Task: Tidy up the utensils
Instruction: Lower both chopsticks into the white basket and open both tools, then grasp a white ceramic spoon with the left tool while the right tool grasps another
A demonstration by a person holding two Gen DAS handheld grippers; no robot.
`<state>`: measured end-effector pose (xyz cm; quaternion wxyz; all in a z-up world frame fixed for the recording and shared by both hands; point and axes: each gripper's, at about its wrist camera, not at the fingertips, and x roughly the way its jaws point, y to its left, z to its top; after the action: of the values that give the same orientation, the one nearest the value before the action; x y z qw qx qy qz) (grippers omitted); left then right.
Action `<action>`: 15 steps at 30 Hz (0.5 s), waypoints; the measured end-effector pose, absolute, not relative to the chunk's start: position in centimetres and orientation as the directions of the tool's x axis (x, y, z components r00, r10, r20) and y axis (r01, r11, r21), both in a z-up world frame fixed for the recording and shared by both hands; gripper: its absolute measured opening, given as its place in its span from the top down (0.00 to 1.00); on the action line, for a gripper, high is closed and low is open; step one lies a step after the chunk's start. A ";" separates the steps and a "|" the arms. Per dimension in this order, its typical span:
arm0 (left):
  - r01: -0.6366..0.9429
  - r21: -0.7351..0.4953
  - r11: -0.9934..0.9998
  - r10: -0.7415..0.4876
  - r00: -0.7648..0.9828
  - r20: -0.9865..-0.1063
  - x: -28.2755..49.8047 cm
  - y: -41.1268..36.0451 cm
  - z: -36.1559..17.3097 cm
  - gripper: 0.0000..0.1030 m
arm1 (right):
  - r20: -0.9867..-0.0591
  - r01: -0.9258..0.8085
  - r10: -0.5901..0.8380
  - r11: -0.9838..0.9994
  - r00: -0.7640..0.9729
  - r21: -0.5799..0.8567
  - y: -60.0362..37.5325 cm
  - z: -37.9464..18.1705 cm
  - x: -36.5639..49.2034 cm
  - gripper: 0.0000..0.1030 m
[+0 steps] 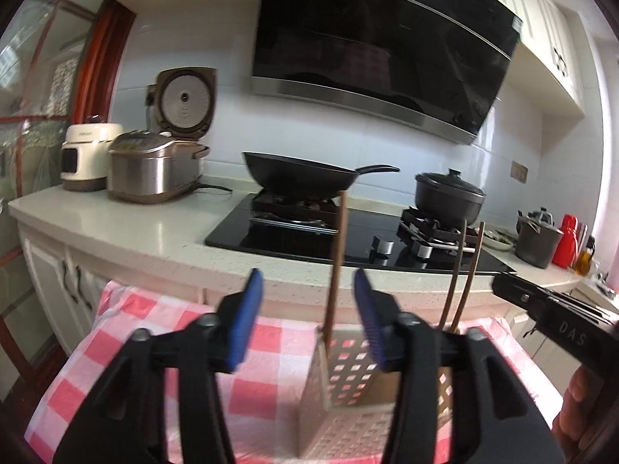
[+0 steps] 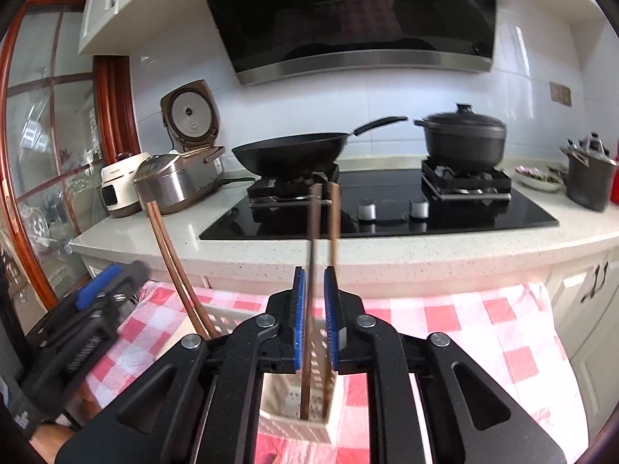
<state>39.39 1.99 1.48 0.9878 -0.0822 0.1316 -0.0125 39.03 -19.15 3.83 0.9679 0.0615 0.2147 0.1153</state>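
The left tool (image 1: 309, 309) stands wide, its blue pads well apart, with nothing between them. Just past it at 12 o'clock sits a white perforated utensil basket (image 1: 348, 363) on the pink checked cloth (image 1: 162, 332) covering the desk. One brown chopstick (image 1: 336, 263) rises upright from the basket's near corner, in the gap between the open pads and touching neither. Two more chopsticks (image 1: 462, 274) lean together at about 2 o'clock.

The right tool (image 2: 314, 317) is drawn narrow around a pair of chopsticks (image 2: 312, 255), which stand upright with their lower ends down inside the basket (image 2: 298, 421); the motion blur leaves it unclear whether the pads actually press them. At its 10 o'clock, another pair (image 2: 170, 259) leans out of the basket. Behind, a black wok (image 2: 290, 154) and a lidded pot (image 2: 464, 139) sit on the stove.
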 end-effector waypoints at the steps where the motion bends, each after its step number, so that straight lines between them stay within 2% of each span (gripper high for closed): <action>1: -0.011 -0.179 0.984 -0.037 0.965 -0.261 38.7 2.5 1.3 0.38 | -0.405 -0.191 0.251 0.964 0.879 0.183 -19.5 3.6 38.7 0.81; 2: -0.024 -0.191 0.981 -0.028 0.963 -0.269 38.0 3.1 1.0 0.33 | -0.407 -0.187 0.255 0.962 0.877 0.201 -20.0 3.4 38.3 0.74; 3: -0.037 -0.197 0.980 -0.020 0.960 -0.280 37.3 3.5 0.8 0.29 | -0.410 -0.181 0.261 0.958 0.874 0.224 -20.6 3.1 37.6 0.73; 6: -0.084 -0.194 0.977 0.015 0.943 -0.331 35.4 4.7 -0.3 0.22 | -0.429 -0.164 0.258 0.956 0.866 0.245 -21.5 2.2 36.1 0.73; 15: -0.131 -0.180 0.975 0.034 0.886 -0.463 29.7 6.9 -4.2 0.18 | -0.519 -0.125 0.230 0.965 0.823 0.231 -23.3 -2.9 29.8 0.73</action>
<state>29.68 6.86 -4.24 0.9655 -0.1034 0.2350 0.0426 29.79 -23.30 -2.92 0.9502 0.0938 0.2821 0.0934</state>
